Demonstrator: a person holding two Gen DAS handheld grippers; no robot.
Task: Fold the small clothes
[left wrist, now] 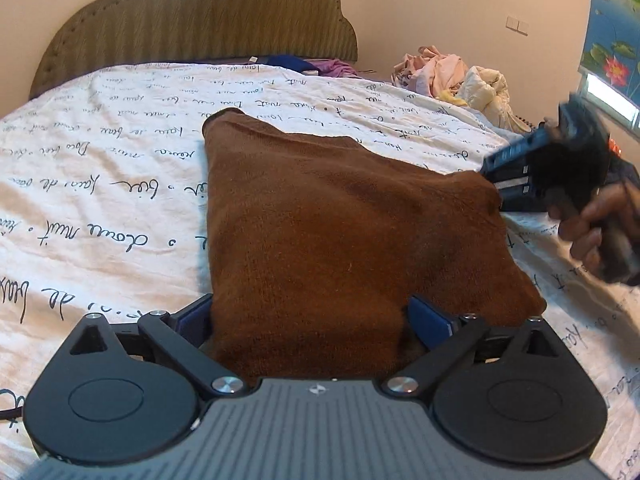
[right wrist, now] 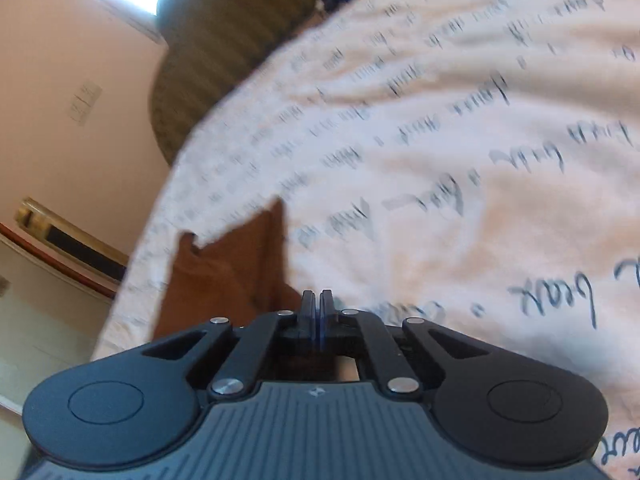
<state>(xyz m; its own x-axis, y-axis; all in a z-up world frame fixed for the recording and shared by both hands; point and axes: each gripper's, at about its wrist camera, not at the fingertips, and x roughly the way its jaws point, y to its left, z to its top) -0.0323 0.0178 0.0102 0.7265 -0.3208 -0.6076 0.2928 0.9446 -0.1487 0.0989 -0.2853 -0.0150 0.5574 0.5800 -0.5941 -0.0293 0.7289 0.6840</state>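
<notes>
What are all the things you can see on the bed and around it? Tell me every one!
brown garment: one, brown, spread on the bed, near edge between the left gripper's open fingers
bedsheet: one, white with dark handwriting print, covering the bed
headboard: one, olive-brown, padded, at the far end
clothes pile: one heap, pink and cream, far right of the bed
blue and purple clothes: a few, by the headboard
wall switches: two, white, on the wall
flower picture: one, blue with pink flower, right wall
left gripper: one, black, open
right gripper: one, black, shut
hand: one, holding the right gripper
</notes>
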